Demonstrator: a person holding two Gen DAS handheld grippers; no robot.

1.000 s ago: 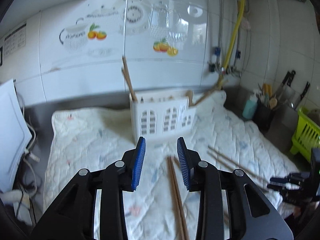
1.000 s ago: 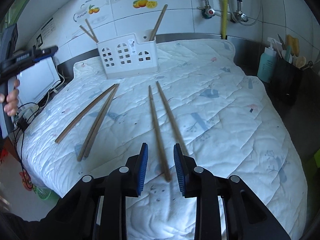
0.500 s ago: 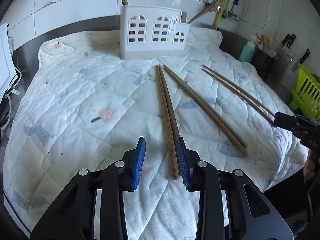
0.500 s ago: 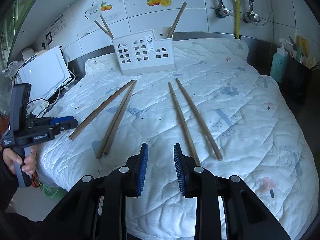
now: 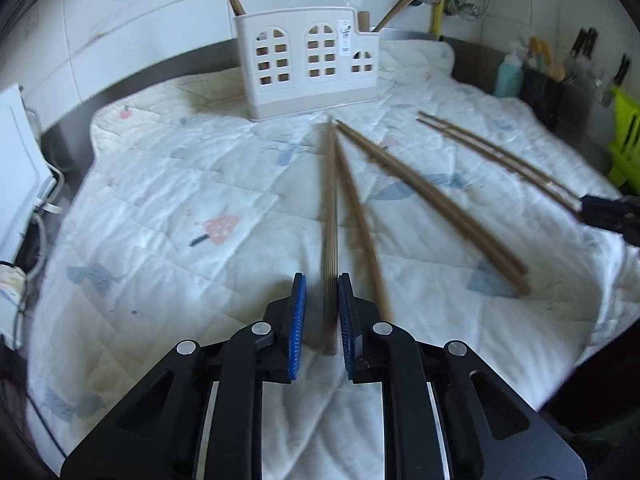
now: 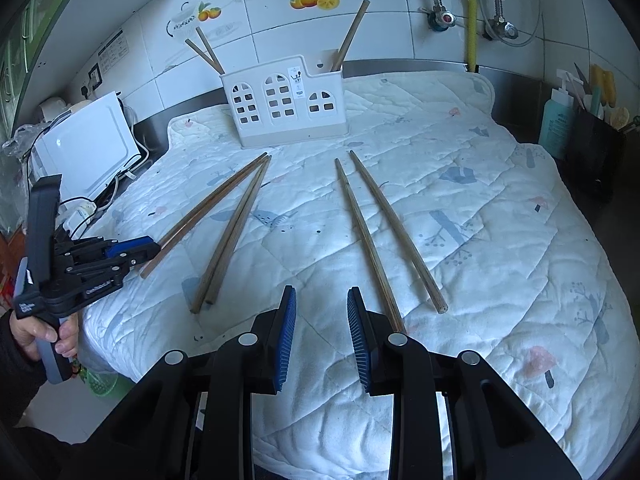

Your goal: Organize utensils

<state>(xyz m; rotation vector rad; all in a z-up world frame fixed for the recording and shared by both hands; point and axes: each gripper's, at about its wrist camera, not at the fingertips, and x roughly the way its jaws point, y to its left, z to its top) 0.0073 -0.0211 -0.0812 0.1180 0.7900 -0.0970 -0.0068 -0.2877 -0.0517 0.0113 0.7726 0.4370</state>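
Note:
Several long wooden chopsticks lie on a white quilted mat (image 6: 500, 240) in front of a white utensil holder (image 6: 286, 110) that has chopsticks standing in it. My left gripper (image 5: 322, 300) has its jaws narrowed around the near end of one chopstick (image 5: 330, 220), which is lifted and blurred; the right wrist view shows the left gripper (image 6: 140, 250) at that chopstick's end (image 6: 208, 204). Two more chopsticks (image 6: 228, 236) lie beside it. My right gripper (image 6: 321, 304) is open and empty, above the mat beside another pair (image 6: 396, 232).
A white appliance (image 6: 86, 148) with cables stands left of the mat. A teal bottle (image 6: 556, 124) and a black utensil pot (image 6: 596, 148) stand at the right. A green rack (image 5: 626, 140) is at the far right. The tiled wall with pipes is behind.
My left gripper has moved down onto the leftmost chopstick and closed around its near end, lifting it. My right gripper has come slightly closer to the right pair and stays open.

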